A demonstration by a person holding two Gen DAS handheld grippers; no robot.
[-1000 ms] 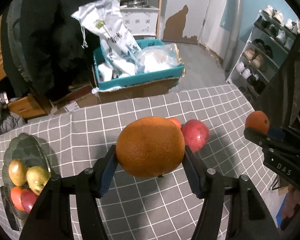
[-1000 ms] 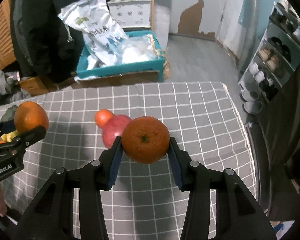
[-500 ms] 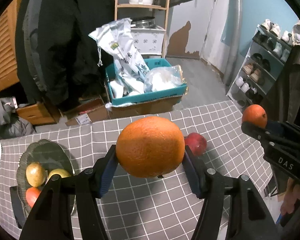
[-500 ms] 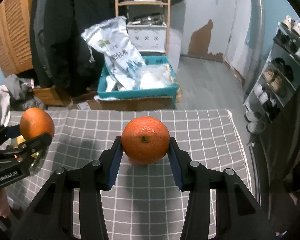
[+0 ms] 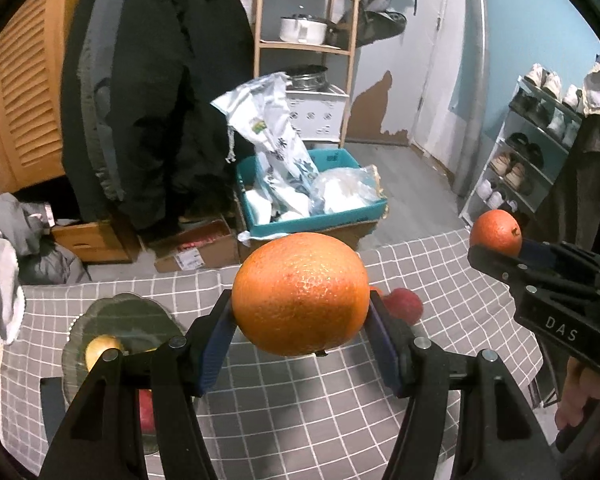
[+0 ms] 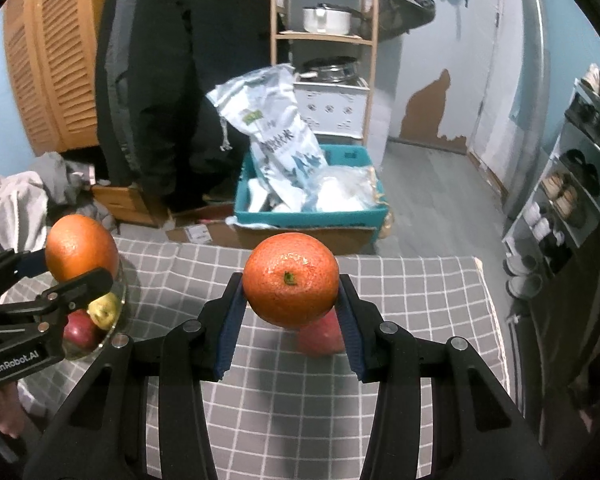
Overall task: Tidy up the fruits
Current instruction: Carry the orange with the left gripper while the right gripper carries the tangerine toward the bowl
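My left gripper (image 5: pixel 300 320) is shut on a large orange (image 5: pixel 300 292) and holds it above the checked tablecloth. My right gripper (image 6: pixel 292 300) is shut on a smaller orange (image 6: pixel 292 280), also held in the air. Each gripper shows in the other's view: the right one (image 5: pixel 500 240) at the far right, the left one (image 6: pixel 80 264) at the far left above the glass plate (image 6: pixel 120 300). The plate (image 5: pixel 116 316) holds a yellow pear (image 5: pixel 100 346) and red apples (image 6: pixel 80 330). A red apple (image 5: pixel 404 304) lies on the cloth, partly hidden behind the held fruit (image 6: pixel 324 336).
The table with the grey checked cloth (image 6: pixel 400 320) ends just beyond the fruit. Behind it on the floor stand a teal box (image 5: pixel 312 216) with bags, cardboard boxes, a wooden shelf and a shoe rack (image 5: pixel 532 152). Clothes lie at the left.
Both grippers have risen and tilted up with their oranges still held. The table looks smaller and lower, and more of the room shows. The left gripper has come over the plate.
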